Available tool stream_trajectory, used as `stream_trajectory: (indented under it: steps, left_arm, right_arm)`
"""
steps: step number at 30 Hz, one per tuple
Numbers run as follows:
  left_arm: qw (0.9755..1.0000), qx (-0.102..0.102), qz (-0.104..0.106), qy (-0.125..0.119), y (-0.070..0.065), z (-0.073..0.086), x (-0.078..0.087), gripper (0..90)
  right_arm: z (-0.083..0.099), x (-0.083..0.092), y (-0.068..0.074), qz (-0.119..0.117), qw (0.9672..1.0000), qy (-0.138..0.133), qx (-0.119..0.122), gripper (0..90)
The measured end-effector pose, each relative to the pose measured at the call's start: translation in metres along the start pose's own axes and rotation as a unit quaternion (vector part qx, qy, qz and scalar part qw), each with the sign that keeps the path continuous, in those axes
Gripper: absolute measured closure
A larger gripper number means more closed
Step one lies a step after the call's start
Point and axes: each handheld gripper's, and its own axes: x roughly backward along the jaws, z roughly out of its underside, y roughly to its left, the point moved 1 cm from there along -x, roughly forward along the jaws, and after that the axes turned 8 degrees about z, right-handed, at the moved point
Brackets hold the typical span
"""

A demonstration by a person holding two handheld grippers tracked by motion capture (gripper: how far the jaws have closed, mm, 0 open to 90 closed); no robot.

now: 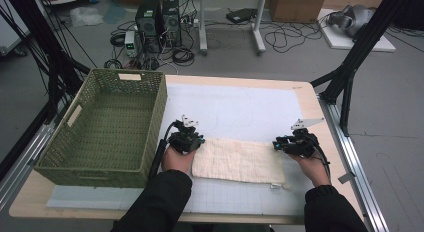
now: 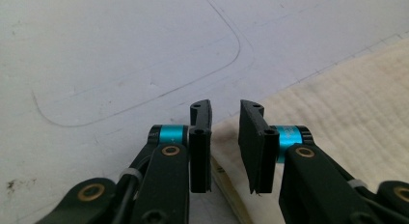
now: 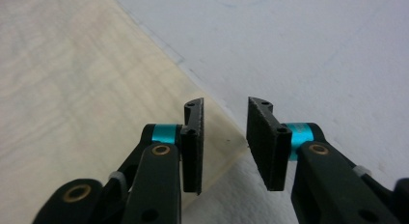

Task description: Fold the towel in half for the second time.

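We see a cream cloth (image 1: pixel 239 160) folded into a long flat rectangle, its weave faintly gridded like a waffle towel. It lies on the white mat (image 1: pixel 240 109) that covers the middle of the tabletop (image 1: pixel 307 99), toward the near edge, with its long sides running left to right. A small tag shows at its near right corner. The woven green basket (image 1: pixel 107 127) stands well to the left of it, on the left part of the tabletop.

Our left hand (image 1: pixel 176 159) rests at the cloth's left end and carries the left tool (image 1: pixel 189 137), which points away from us along the far left corner. In the left gripper view the left tool (image 2: pixel 225 137) has its jaws a narrow way apart, with the cloth's corner (image 2: pixel 337 118) lying beneath and between them; the pads do not press on it.

Our right hand (image 1: pixel 316 167) sits at the cloth's right end, and the right tool (image 1: pixel 280 143) points leftward at the far right corner. In the right gripper view the right tool (image 3: pixel 224 137) also stands narrowly parted, empty, over the cloth's edge (image 3: pixel 87 89) where it meets the mat.

Both forearms come in from the near edge in dark sleeves (image 1: pixel 160 202).
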Motion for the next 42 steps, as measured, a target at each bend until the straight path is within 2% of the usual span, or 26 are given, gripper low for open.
stream_trajectory:
  steps: [4,8,12,15,19,21,24,29,32,34,37,42]
  left_arm:
    - [0.9998,0.010,-0.009,0.015,0.002,0.002,-0.007,65.7]
    - [0.9996,0.027,-0.004,0.011,0.004,0.002,-0.007,64.7]
    - [0.9998,0.016,-0.010,0.012,0.003,0.003,-0.007,69.8]
    - [0.9999,0.006,0.002,0.014,0.001,0.003,-0.006,78.9]
    - [0.9998,0.008,0.006,0.016,0.001,0.003,-0.005,83.3]
    - [0.9999,0.004,0.004,0.016,0.001,0.003,-0.004,83.7]
    - [1.0000,0.004,-0.007,-0.004,-0.001,0.001,0.000,84.0]
    - [0.9981,0.014,-0.013,-0.059,0.001,-0.009,0.011,84.2]
    - [0.9980,0.006,-0.011,-0.062,-0.001,-0.008,0.013,84.1]
    - [0.9977,0.003,-0.008,-0.067,-0.003,-0.004,0.015,84.1]
    - [0.9978,-0.004,-0.004,-0.067,-0.005,0.002,0.018,84.0]
    - [0.9964,-0.019,0.001,-0.082,-0.012,0.009,0.028,83.8]
  right_arm:
    - [0.004,-0.007,-0.005,-0.003,0.9997,0.017,-0.015,62.7]
    - [0.005,-0.008,-0.005,-0.006,0.9996,0.019,-0.018,63.7]
    - [0.006,-0.008,-0.006,-0.015,0.9996,0.016,-0.019,70.2]
    - [0.005,-0.010,-0.003,-0.029,0.9994,0.016,-0.008,80.1]
    - [0.006,-0.010,-0.005,-0.046,0.9987,0.015,-0.018,82.8]
    - [0.005,-0.008,-0.004,-0.045,0.9987,0.016,-0.014,83.1]
    - [0.002,-0.001,-0.004,-0.044,0.9988,-0.009,-0.020,83.3]
    - [-0.008,0.014,-0.007,-0.038,0.9982,-0.042,-0.021,83.5]
    - [-0.011,0.017,-0.007,-0.036,0.9980,-0.049,-0.019,83.5]
    - [-0.007,0.014,-0.006,-0.037,0.9985,-0.035,-0.018,83.5]
    - [0.001,0.014,-0.004,-0.046,0.9979,-0.039,-0.024,83.4]
    - [0.006,0.025,0.003,-0.058,0.9961,-0.063,-0.020,83.4]
